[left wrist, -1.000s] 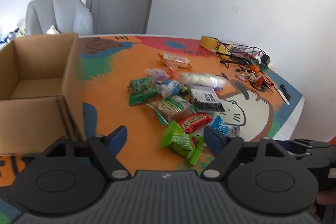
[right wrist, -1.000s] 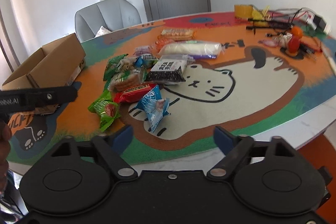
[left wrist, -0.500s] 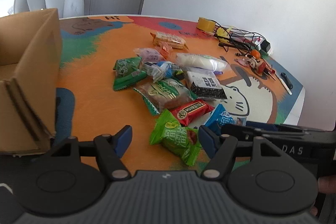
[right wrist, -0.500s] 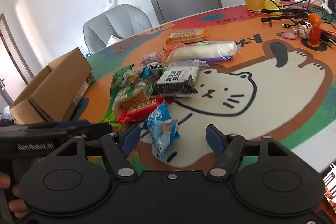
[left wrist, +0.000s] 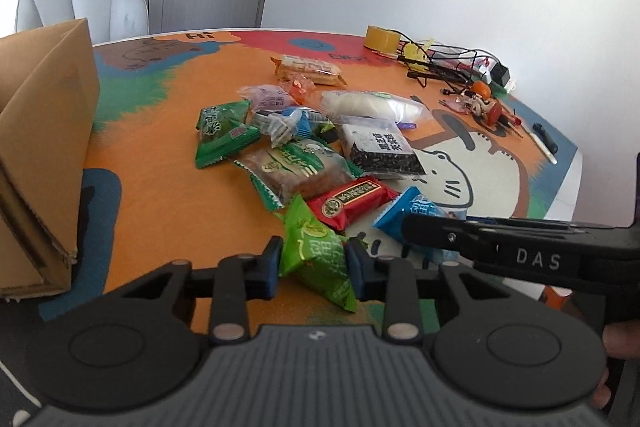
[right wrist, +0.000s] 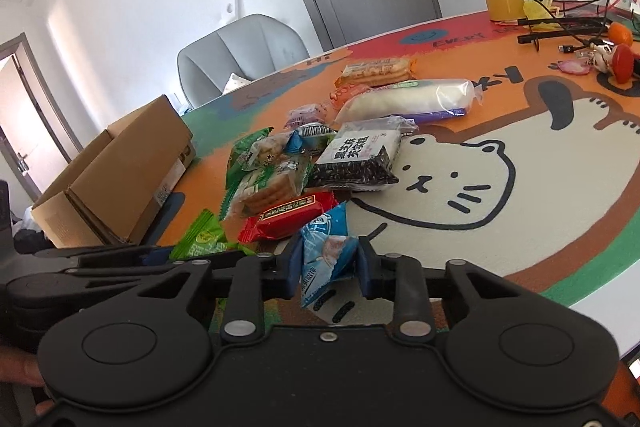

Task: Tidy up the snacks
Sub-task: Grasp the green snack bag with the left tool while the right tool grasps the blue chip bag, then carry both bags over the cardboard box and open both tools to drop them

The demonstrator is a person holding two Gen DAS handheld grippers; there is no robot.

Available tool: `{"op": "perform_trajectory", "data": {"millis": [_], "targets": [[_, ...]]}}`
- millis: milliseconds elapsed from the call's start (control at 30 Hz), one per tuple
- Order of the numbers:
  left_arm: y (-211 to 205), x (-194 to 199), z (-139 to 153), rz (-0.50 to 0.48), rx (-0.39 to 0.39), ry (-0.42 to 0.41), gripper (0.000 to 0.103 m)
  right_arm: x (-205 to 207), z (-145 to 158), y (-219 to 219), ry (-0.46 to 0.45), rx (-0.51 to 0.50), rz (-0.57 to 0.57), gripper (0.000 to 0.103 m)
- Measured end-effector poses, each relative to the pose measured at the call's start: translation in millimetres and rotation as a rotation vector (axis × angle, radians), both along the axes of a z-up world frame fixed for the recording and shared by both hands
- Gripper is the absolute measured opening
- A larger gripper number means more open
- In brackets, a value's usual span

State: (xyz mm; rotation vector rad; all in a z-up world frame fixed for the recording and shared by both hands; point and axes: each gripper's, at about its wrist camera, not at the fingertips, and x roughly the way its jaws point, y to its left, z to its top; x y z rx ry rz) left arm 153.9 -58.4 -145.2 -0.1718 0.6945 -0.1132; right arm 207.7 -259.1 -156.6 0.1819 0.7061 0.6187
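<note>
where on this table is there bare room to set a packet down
Free: the orange stretch between the cardboard box and the snack pile, and the cat drawing right of the black seed packet. Crowded: the pile itself and the far corner with cables and tape roll.

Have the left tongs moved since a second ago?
Yes. The left tongs advanced toward the snack pile, away from the cardboard box, and shut on the green snack packet.

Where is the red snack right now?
The red snack lies on the table, mid-view in both cameras, between the green packet and blue packet.
</note>
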Motion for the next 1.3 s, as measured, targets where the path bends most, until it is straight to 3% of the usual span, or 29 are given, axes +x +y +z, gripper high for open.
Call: {"op": "perform_trajectory", "data": {"millis": [567, 967, 1300], "targets": [[30.4, -34.9, 45.9, 0.083, -0.001, -0.127, 0.029, -17.3, 32.9, 23.0, -0.054, 0.043, 0.034, 0.028], [56.2, -54.4, 89.4, 0.139, 0.035, -0.239, 0.029, -23.1, 71.5, 64.2, -0.121, 0.073, 0.085, 0.028], [86.4, -58.9, 103.9, 0.218, 0.035, -0.28, 0.029, -19.8, 89.8, 96.0, -0.127, 0.09, 0.123, 0.028]]}}
